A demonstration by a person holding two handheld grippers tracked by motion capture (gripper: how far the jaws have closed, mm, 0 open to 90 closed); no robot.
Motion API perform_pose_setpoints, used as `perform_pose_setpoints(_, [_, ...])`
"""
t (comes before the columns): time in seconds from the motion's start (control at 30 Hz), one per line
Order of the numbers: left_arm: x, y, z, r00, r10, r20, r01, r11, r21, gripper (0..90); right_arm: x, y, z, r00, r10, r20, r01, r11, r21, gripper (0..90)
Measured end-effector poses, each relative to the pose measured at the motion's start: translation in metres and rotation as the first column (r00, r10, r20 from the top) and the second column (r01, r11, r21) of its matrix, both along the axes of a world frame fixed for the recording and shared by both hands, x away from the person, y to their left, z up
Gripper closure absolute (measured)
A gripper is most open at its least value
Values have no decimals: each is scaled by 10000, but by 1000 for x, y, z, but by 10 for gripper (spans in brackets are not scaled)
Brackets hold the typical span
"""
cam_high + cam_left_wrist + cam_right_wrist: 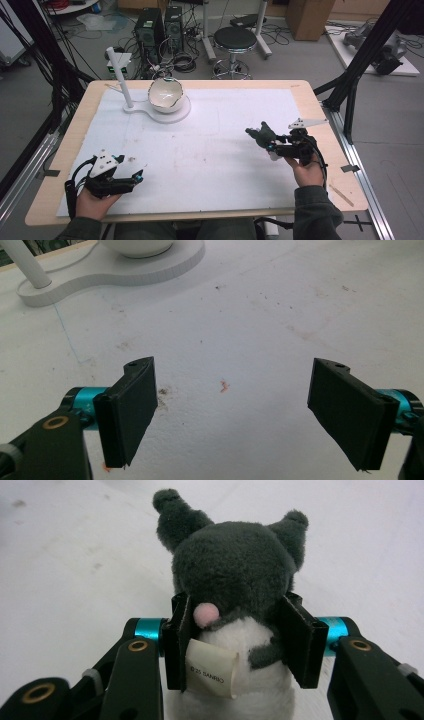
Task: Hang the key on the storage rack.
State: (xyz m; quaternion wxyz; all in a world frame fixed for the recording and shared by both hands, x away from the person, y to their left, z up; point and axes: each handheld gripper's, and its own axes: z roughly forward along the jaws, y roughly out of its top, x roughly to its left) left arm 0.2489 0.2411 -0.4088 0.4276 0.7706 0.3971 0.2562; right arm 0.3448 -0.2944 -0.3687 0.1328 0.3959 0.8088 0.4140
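- Step in hand, as I judge it: carrying. The right gripper [266, 141], right of centre in the high view, has its jaws clamped on the plush [235, 595].
- Next likely calls for a carry toward the bowl [165, 94], upper left.
- Left gripper [240, 410] has its jaws wide apart, holding nothing, lower left.
- The mat [210, 150] between is bare; the post [120, 75] stands beside the bowl.

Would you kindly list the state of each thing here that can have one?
Left gripper: open, nothing between its jaws, low over the table.
Right gripper: shut on the plush toy.
Plush toy: gripped at its body, dark head and ears poking out past the jaws.
White bowl: tilted on its white stand, opening towards the camera.
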Motion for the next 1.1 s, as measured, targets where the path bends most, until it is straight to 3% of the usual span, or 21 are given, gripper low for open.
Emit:
perform_pose_setpoints(0.57, [-1,2,1,10000,28,20,-28,10000,-24,201,5,32,17,9963,774,367,-789,9960,418,526])
perform_pose_setpoints(1.1, [-1,3,0,10000,35,19,-35,10000,-48,202,16,68,39,9848,1467,927,-1522,9868,546,526])
